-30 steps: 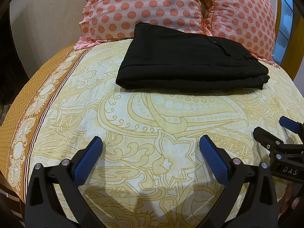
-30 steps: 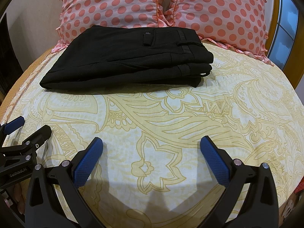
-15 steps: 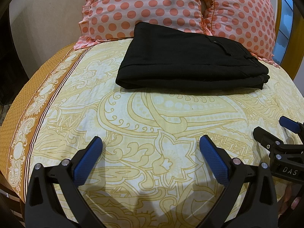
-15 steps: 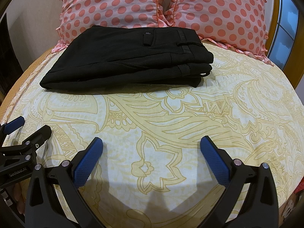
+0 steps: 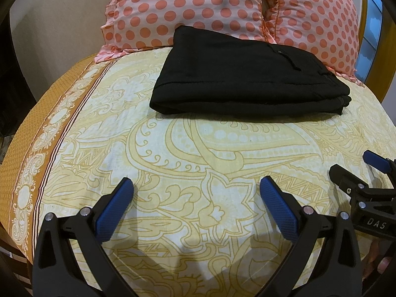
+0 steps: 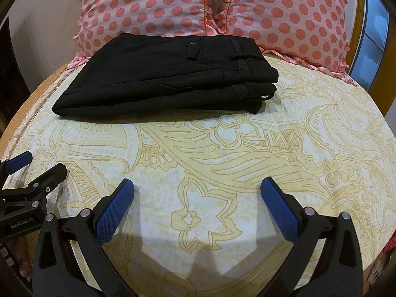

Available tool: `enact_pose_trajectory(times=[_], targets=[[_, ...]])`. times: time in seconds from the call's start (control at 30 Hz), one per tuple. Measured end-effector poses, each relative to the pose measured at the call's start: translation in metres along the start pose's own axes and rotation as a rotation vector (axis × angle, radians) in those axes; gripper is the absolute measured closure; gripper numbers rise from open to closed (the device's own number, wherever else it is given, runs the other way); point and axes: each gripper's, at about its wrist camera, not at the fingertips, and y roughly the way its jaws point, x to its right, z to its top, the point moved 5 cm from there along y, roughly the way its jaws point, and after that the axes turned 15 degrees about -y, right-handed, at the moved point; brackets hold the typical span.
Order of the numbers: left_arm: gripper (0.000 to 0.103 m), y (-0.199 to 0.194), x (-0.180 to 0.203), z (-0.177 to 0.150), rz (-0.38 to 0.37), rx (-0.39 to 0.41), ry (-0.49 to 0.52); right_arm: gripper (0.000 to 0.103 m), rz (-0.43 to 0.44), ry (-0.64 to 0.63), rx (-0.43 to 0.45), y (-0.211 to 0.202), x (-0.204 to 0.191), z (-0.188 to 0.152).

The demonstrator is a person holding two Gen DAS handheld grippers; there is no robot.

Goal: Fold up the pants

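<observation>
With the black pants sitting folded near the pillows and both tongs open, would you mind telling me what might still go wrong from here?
1. The folded black pants show stacked layers at the waistband end; a nudge there could slide them apart.
2. Their far edge lies against the polka-dot pillows, so a shifting pillow might disturb the fold.
3. The left tongs and right tongs hover open over the yellow bedsheet; dipping lower could snag and wrinkle it.
</observation>
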Motion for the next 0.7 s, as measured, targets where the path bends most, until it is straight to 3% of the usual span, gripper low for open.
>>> enact_pose_trajectory(times=[0.7], targets=[[0.002, 0.0008, -0.0008, 0.0003, 0.002, -0.014, 0.0, 0.001, 0.0, 0.0, 0.0, 0.0, 0.0002, 0.0003]])
